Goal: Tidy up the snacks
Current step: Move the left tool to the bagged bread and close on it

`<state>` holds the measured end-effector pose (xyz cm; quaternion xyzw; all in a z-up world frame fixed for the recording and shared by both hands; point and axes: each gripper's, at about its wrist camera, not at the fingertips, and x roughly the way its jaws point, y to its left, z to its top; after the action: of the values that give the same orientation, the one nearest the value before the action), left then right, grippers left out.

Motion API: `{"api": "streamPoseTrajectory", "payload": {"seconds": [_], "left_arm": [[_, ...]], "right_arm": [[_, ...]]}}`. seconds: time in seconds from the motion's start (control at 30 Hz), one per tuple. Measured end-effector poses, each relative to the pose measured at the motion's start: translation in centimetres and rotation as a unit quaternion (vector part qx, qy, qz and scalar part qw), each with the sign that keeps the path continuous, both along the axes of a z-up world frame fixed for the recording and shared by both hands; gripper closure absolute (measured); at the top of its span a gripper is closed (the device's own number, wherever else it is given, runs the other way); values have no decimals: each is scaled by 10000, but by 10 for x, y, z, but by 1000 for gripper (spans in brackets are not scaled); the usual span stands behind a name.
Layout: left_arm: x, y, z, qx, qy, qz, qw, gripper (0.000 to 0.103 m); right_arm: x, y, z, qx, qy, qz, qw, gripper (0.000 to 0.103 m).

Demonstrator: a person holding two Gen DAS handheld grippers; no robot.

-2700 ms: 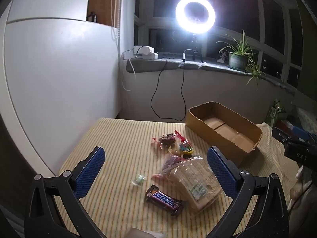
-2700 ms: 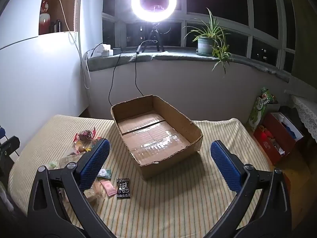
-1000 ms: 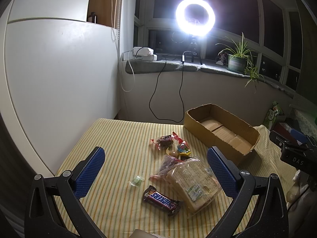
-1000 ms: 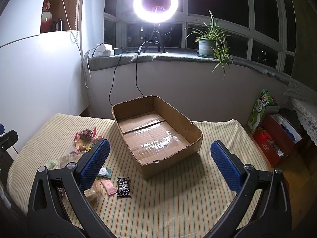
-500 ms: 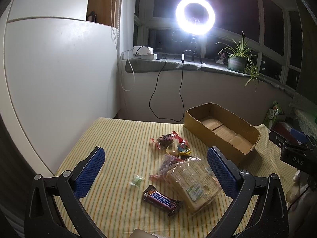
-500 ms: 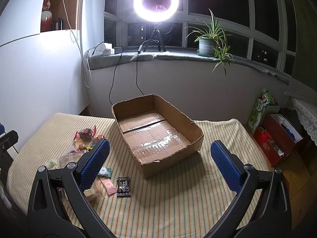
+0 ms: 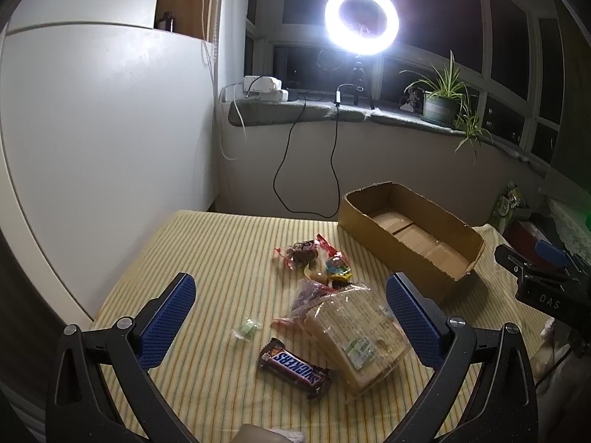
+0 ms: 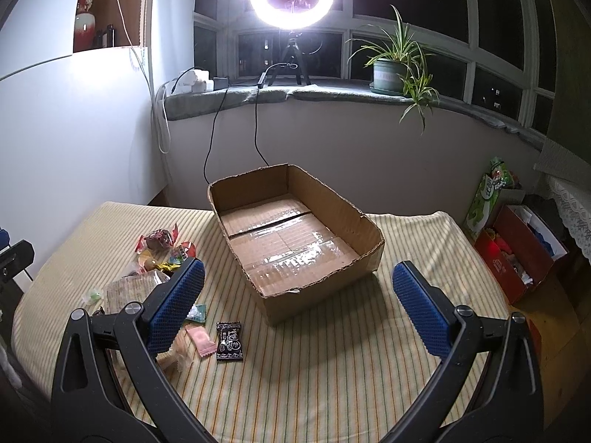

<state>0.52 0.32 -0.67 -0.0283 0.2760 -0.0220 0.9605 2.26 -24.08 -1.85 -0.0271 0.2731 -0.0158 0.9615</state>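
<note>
A home room at night: potted plant (image 8: 391,70) on the windowsill (image 8: 332,96), striped tablecloth (image 8: 332,387), vase (image 8: 84,29) on a shelf.

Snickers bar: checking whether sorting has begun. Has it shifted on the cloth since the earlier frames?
No. The Snickers bar lies left of the clear bread bag, as before; only the camera drifted slightly.

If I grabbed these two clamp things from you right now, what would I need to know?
Left gripper: open, holding nothing, above the snacks.
Right gripper: open, holding nothing, near the cardboard box.
The box is empty. All snacks lie loose on the striped cloth: Snickers bar, clear-bagged bread, candy pile, small black packet.
Done: nothing yet. Left: presumably move every snack into the box.
</note>
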Motion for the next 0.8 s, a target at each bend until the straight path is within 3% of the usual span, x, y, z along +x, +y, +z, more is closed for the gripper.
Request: {"api": "streamPoseTrajectory", "payload": {"seconds": [0.33,0.6,0.8], "left_arm": [[7,0,-15,-133,247,-59,9996,1],[17,7,-43,-753,790,-225,9938,1],[22,12,-65,-1414,1211,-428,9816,2]], "right_arm": [[8,-1,-9,64,134,50,9999,0],[17,5,-25,277,426,560,9971,0],[24,19,-40,576,814,1180,9880,0]]}}
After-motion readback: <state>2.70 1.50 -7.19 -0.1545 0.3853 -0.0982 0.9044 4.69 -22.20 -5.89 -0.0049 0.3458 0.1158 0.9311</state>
